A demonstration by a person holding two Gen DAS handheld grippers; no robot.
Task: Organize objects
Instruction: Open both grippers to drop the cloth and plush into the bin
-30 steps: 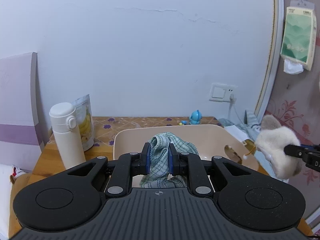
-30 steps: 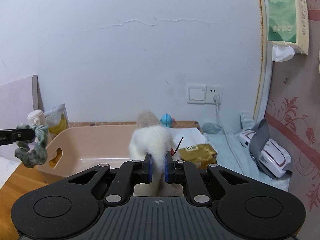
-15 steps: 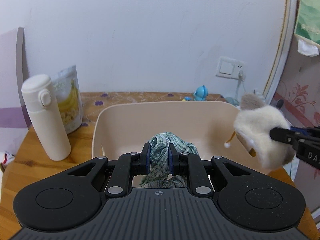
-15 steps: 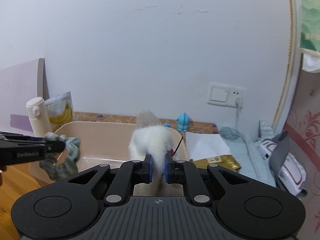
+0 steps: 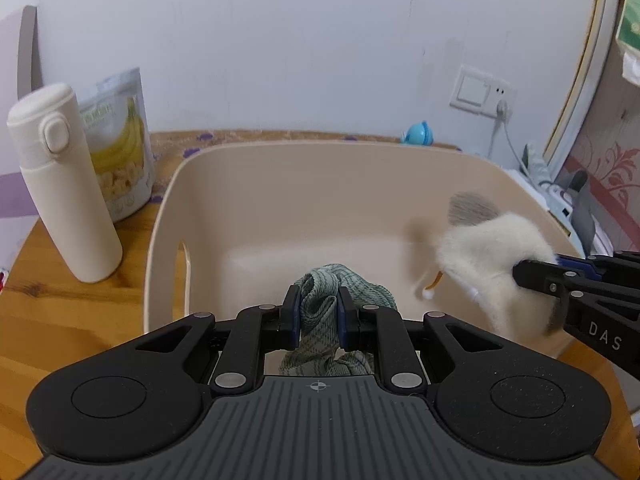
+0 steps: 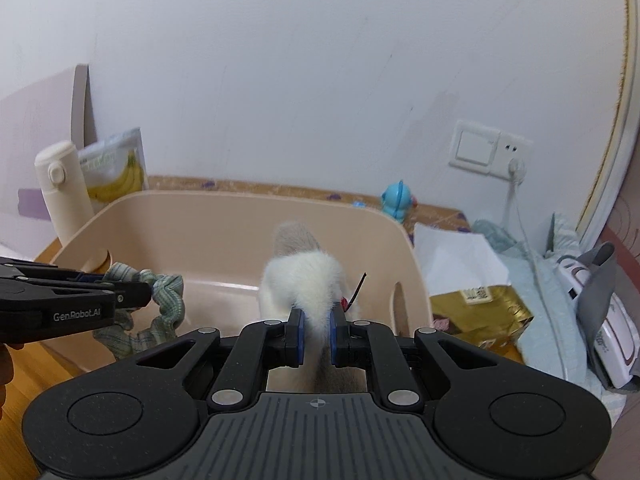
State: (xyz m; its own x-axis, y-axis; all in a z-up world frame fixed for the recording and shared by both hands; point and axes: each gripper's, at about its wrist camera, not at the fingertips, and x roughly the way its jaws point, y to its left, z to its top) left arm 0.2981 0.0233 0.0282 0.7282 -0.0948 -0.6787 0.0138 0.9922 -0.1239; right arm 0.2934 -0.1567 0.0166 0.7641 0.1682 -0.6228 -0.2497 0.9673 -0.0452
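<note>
From left to right: the white bottle (image 5: 64, 184) and banana pouch (image 5: 120, 148) stand beside the beige bin (image 5: 280, 184), which has grown to fill my view since a second ago, so both loads now hang over its hollow, ready for release. My left gripper (image 5: 318, 312), tilted downward, is clamped on the green scrunchie (image 5: 320, 304); my right gripper (image 6: 316, 332), likewise tilted, pinches the white plush toy (image 6: 300, 280) over the bin's right half.

The black two-finger left gripper (image 5: 318, 314) and its right twin (image 6: 316, 334) both angle downward, jaws clamped tight (blue pads pinching soft items), side by side and apart
</note>
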